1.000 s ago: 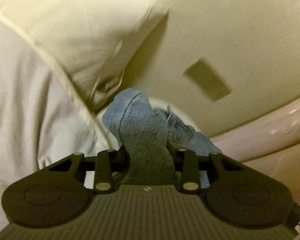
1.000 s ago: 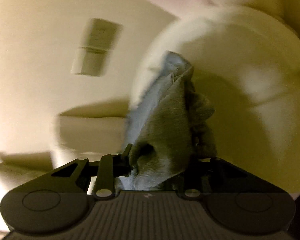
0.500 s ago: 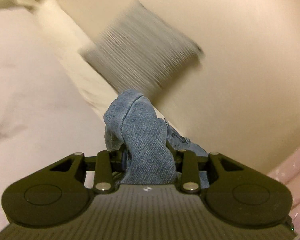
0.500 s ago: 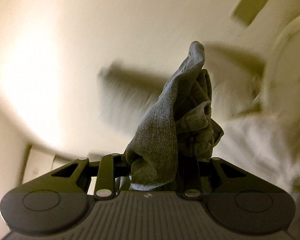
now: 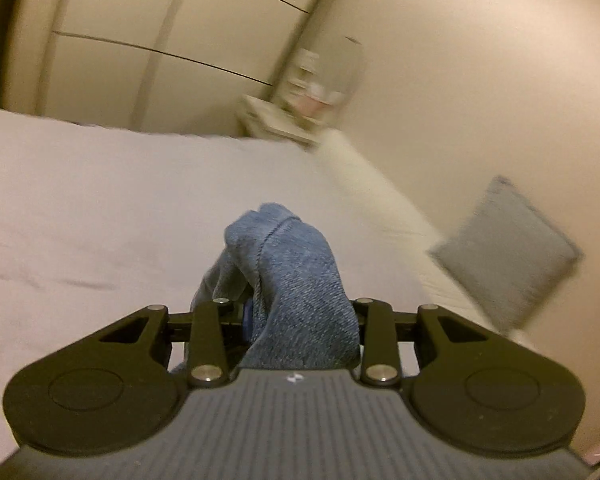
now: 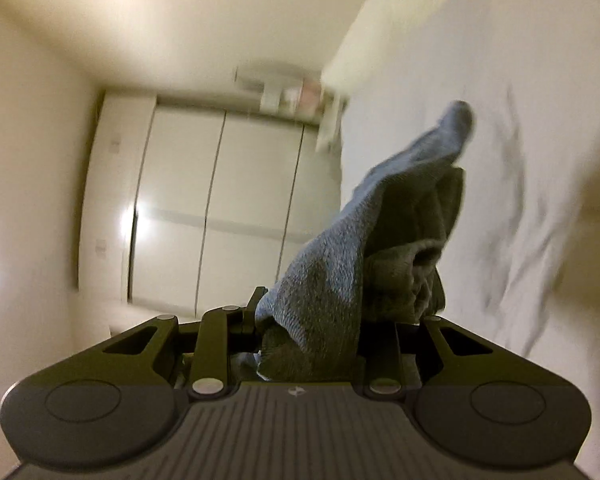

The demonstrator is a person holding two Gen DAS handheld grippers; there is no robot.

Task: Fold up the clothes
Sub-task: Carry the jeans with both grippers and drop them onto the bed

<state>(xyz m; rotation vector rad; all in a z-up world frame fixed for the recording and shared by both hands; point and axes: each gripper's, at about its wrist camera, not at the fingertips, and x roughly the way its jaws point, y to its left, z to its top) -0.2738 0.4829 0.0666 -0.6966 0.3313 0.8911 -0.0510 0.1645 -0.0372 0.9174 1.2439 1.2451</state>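
The left gripper (image 5: 296, 320) clasps a bunched fold of blue denim (image 5: 296, 280) above the pale bed sheet (image 5: 100, 208), its jaws easing apart. The right gripper (image 6: 308, 332) likewise grasps denim (image 6: 340, 272), jaws widening; blur probably hides the pads.

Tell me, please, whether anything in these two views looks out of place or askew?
Mostly no. The blue denim garment is bunched in both tools, left tool and right tool, whose jaws are opening around it. One grey cushion sits tilted against the wall beside the bed; blur hides finer detail.
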